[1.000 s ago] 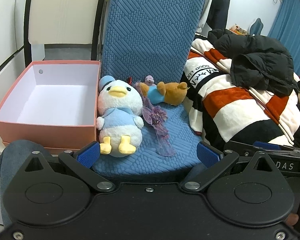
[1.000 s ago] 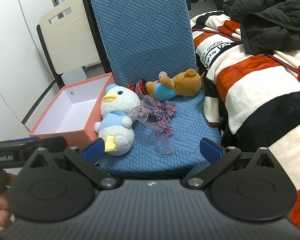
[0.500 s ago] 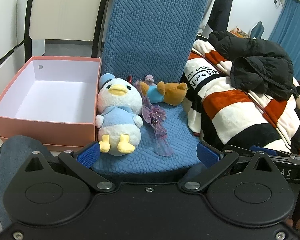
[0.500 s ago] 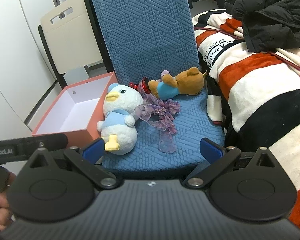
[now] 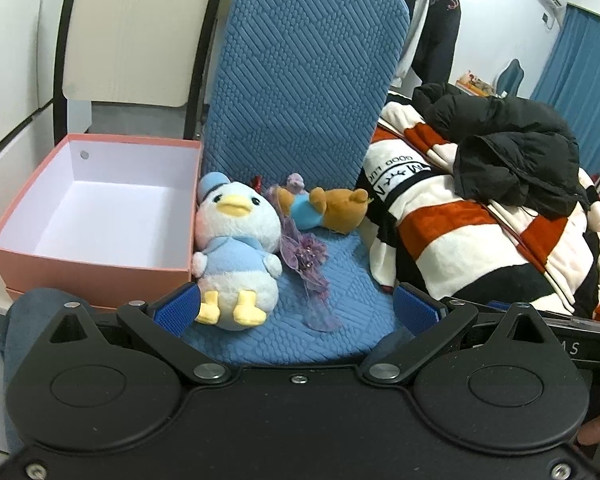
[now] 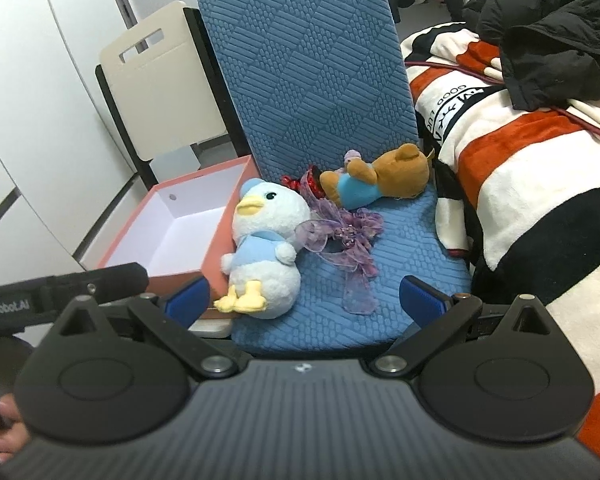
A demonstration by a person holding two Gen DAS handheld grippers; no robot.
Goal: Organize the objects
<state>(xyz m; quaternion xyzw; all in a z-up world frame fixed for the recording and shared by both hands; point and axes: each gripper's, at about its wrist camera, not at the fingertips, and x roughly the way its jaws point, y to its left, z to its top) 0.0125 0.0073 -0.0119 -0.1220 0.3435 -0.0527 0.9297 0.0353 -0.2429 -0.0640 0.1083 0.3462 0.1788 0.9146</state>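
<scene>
A white and blue plush duck (image 5: 236, 256) (image 6: 266, 252) sits upright on the blue chair seat (image 5: 352, 280) (image 6: 412, 256). Behind it a brown bear plush in blue (image 5: 324, 210) (image 6: 374, 184) lies on its side. A purple ribbon flower (image 5: 306, 258) (image 6: 348, 236) lies between them. An open, empty pink box (image 5: 96, 208) (image 6: 172, 224) stands left of the chair. My left gripper (image 5: 296, 308) is open and empty in front of the seat. My right gripper (image 6: 306, 296) is open and empty, also short of the toys.
A striped blanket (image 5: 460, 220) (image 6: 520, 152) with a black jacket (image 5: 512, 148) (image 6: 552, 28) lies right of the chair. A beige chair back (image 5: 132, 40) (image 6: 156, 80) stands behind the box. The blue backrest (image 5: 304, 92) rises behind the toys.
Both views have shifted slightly upward and closer to the chair. The toys and box have not moved. Both grippers stay open.
</scene>
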